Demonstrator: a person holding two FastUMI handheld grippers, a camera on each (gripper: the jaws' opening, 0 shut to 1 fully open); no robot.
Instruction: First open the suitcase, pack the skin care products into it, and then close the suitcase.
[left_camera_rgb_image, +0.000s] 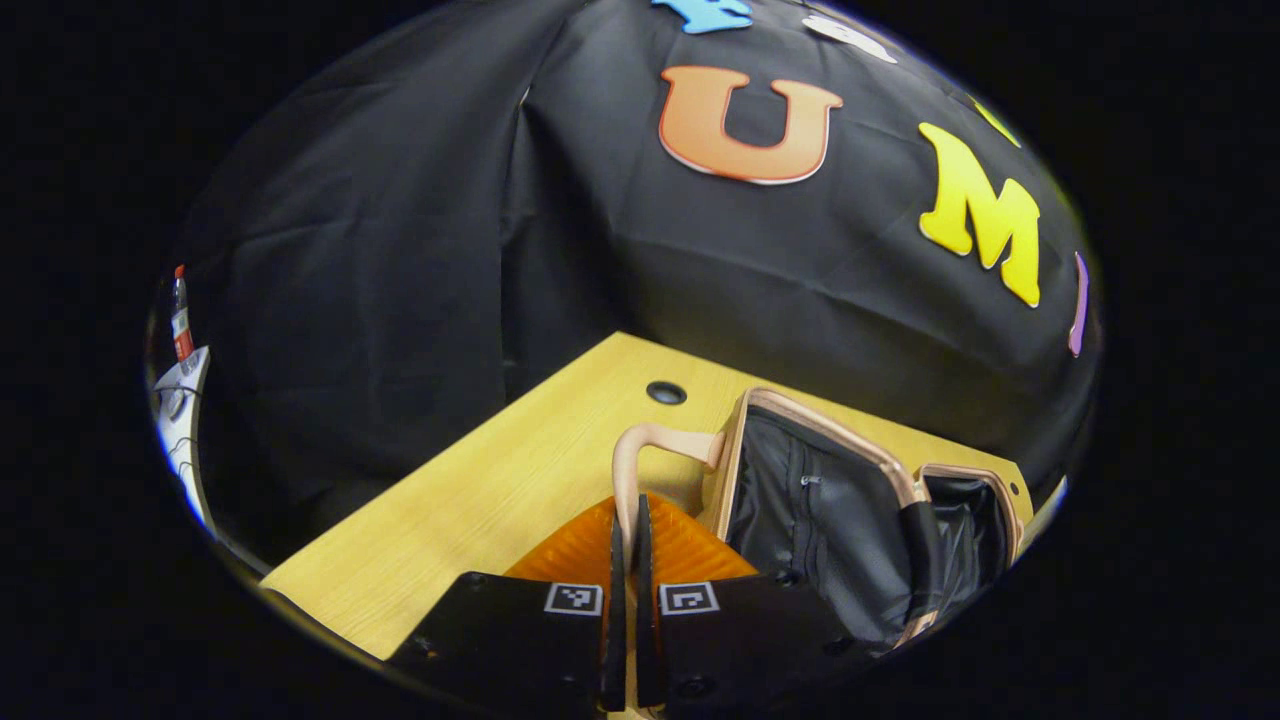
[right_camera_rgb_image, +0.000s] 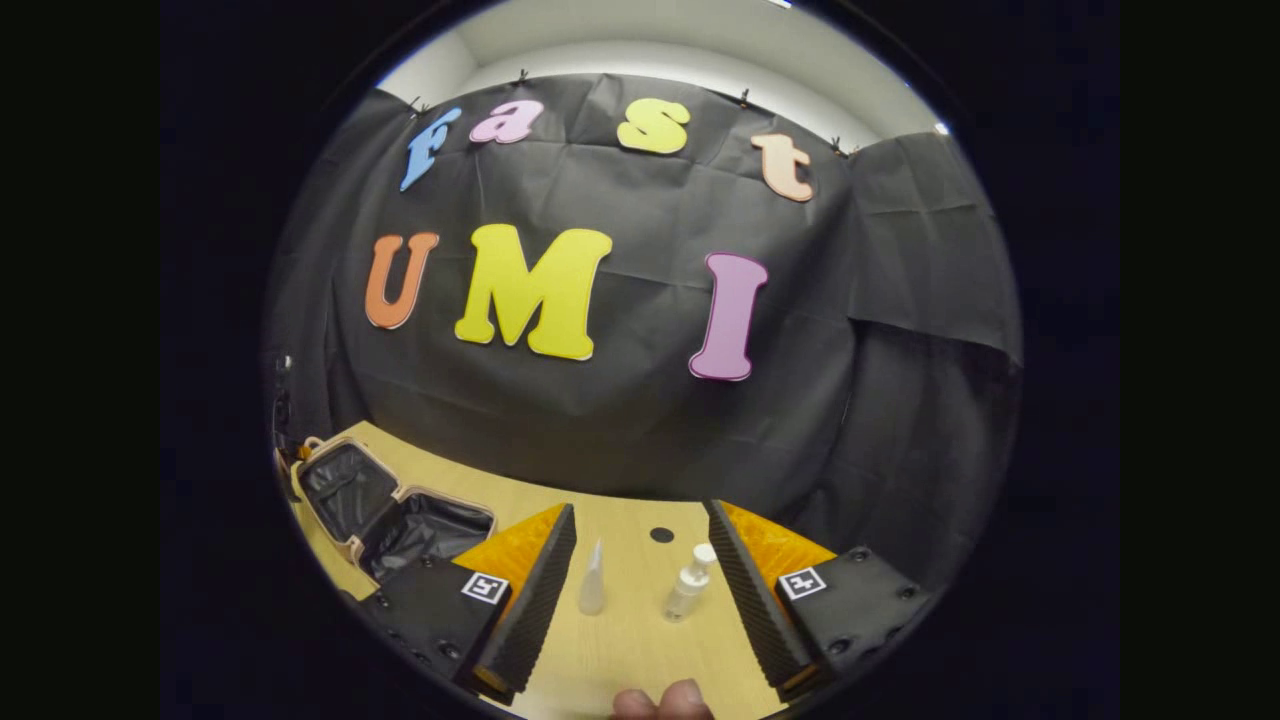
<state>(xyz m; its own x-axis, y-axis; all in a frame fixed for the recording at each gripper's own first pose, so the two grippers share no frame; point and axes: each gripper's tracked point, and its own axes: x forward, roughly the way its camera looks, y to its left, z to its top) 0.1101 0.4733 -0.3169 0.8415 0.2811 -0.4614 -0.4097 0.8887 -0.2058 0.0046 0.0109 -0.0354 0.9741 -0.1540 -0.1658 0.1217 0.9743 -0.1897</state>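
Standing between the splayed right hand-held gripper (right_camera_rgb_image: 640, 570) fingers: two skincare bottles (right_camera_rgb_image: 688, 583).

Likely a recording booth: cloth-draped wall (right_camera_rgb_image: 620, 420)

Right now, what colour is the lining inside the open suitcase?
Black fabric lining, framed by the suitcase's rose-gold rim; the left gripper view shows it best.
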